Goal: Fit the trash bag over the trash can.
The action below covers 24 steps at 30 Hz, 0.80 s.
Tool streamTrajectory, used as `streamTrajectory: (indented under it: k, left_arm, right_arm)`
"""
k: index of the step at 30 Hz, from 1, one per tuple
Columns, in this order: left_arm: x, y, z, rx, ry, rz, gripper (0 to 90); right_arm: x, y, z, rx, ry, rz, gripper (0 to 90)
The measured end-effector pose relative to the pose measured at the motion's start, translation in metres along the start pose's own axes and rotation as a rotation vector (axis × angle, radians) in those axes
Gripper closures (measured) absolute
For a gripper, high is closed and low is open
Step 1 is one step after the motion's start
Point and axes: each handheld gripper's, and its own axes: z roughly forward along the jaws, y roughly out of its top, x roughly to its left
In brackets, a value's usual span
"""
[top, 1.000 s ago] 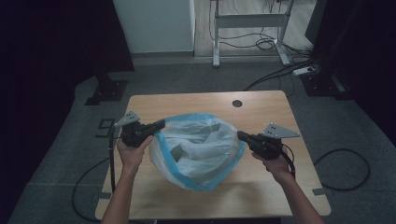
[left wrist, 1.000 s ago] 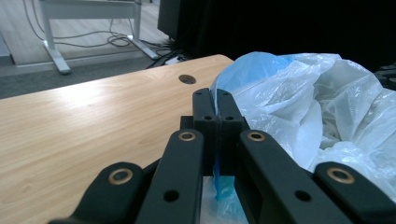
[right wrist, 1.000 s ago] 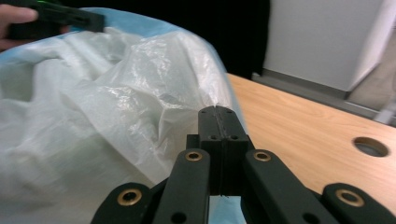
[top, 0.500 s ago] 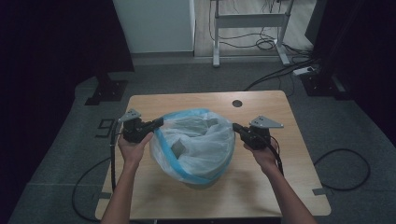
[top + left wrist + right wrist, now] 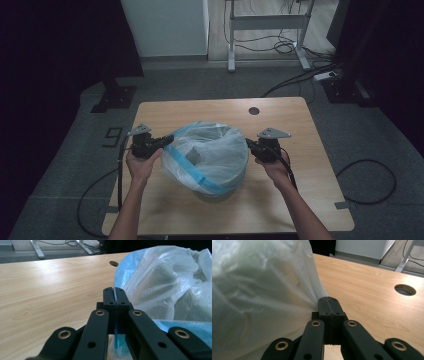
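Observation:
A translucent white plastic bag (image 5: 207, 152) with a blue band along its rim is spread over a grey bin (image 5: 220, 192) at the middle of the table. My left gripper (image 5: 162, 141) is shut on the bag's left edge; in the left gripper view the blue rim (image 5: 114, 292) is pinched between the closed jaws of the left gripper (image 5: 115, 291). My right gripper (image 5: 248, 143) is shut on the bag's right edge, and the right gripper (image 5: 327, 300) clamps the film of the bag (image 5: 262, 290) in its own view. The bag's mouth is stretched wide between both grippers.
The wooden table (image 5: 200, 112) has a round cable hole (image 5: 254, 110) at the back right. Cables trail from both grippers off the table sides. A desk frame (image 5: 267, 20) and loose cables lie on the floor beyond.
Both grippers moved forward and apart a little with the bag edges, and the bag's mouth has come down around the bin's top.

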Motion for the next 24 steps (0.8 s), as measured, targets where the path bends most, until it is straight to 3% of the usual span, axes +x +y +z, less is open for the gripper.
streamTrajectory:
  k: [4,9,18,20,24]
  left_arm:
    - [-0.003,-0.003,0.000,-0.005,-0.007,0.012,89.3]
    - [0.001,-0.004,0.006,0.037,0.012,-0.015,89.3]
    - [0.008,-0.014,0.004,0.031,0.004,-0.042,89.2]
    - [0.008,-0.015,0.003,0.021,0.002,-0.042,89.2]
    - [0.006,-0.014,0.001,0.015,0.004,-0.033,89.0]
  right_arm:
    - [0.001,-0.004,0.001,0.007,0.005,0.002,89.5]
    - [0.002,-0.004,0.004,0.031,-0.003,0.001,89.5]
    - [-0.005,-0.016,0.006,0.065,-0.008,0.022,89.4]
    - [-0.006,-0.017,0.003,0.048,-0.015,0.032,89.3]
    - [-0.008,-0.011,-0.017,-0.050,-0.058,0.082,73.7]
